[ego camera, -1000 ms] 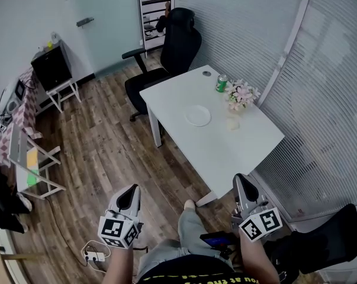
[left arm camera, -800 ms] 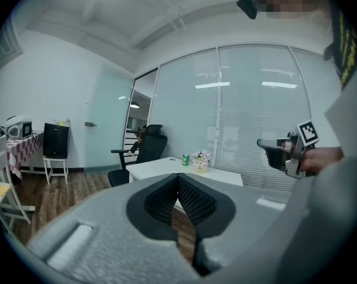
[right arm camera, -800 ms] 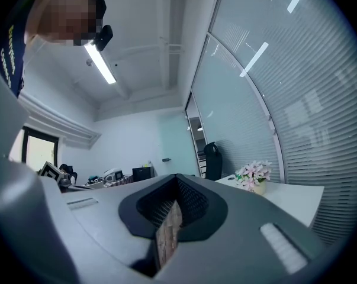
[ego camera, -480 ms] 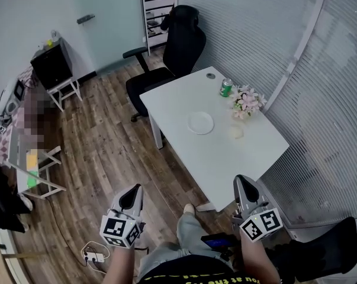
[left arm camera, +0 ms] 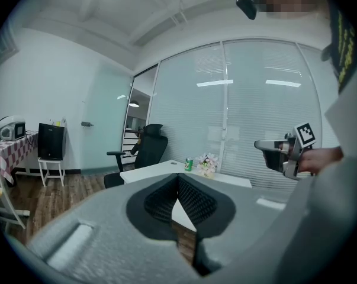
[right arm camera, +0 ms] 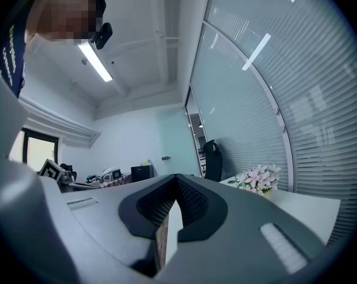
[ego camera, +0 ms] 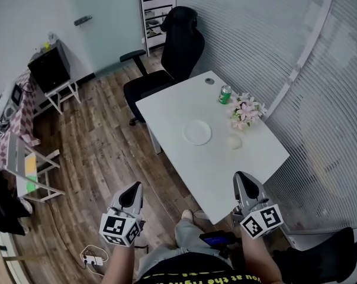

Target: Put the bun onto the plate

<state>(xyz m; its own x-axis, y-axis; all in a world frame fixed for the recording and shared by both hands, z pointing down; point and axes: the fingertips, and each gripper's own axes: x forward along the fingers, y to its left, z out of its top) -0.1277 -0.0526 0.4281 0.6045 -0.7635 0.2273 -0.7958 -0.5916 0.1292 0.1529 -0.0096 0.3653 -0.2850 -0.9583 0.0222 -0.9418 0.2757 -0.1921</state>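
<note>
Both tools are closed and empty. The left gripper (ego camera: 132, 189) has its ribbed pads meeting at the tip with nothing between them, and the right gripper (ego camera: 242, 180) looks the same in its own view. They are held low and close to the body, pointing roughly level toward the table (ego camera: 178, 108), probably because the person stands off its near corner with nothing in reach to grasp. The right gripper is above that near corner, and the left gripper is over the wooden floor, well clear of the table's left edge.

Further out, the plate (ego camera: 197, 132) sits bare near the middle of the tabletop. The bun (ego camera: 234, 142) is a small pale lump, hard to make out against the white top, so its shape is uncertain. It lies apart from the plate, between it and the table's right edge by the blinds. The flowers (ego camera: 247, 110) are just beyond it along that edge, and the green can (ego camera: 225, 94) is toward the far corner. Since the bun lies on the right-hand side, the right gripper seems the natural one to fetch it, and it would have to open first.
</note>
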